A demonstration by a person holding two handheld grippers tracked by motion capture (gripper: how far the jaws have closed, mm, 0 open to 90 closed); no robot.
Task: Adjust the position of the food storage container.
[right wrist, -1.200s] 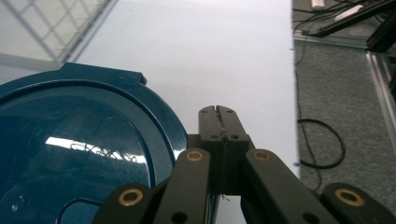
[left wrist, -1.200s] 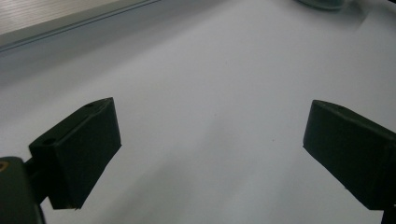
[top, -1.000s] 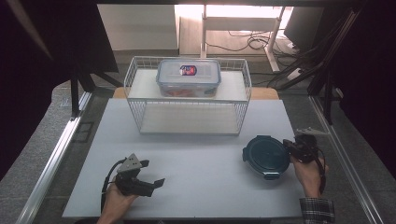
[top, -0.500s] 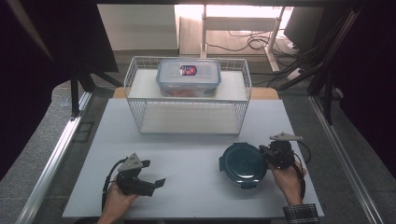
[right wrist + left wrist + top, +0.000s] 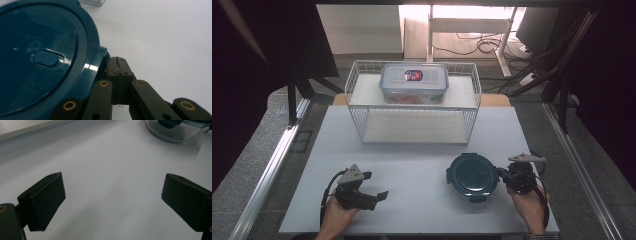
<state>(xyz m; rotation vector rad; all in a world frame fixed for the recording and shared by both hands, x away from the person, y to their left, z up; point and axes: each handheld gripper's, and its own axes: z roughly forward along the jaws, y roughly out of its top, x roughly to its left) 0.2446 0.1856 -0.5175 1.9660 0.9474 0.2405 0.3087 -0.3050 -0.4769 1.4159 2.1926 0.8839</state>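
Closed right gripper nudging the round teal-lidded container by its latch, left gripper agape: risk of pads slipping off, container spinning aside.

Left gripper fingers wide apart; right gripper fingers pressed together.

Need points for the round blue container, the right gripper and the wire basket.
round blue container (image 5: 472,175): high view, centre of its dark lid.
right gripper (image 5: 117,65): right gripper view, tips of its jaws, closed together against the container's edge.
wire basket (image 5: 414,131): high view, front wire wall.
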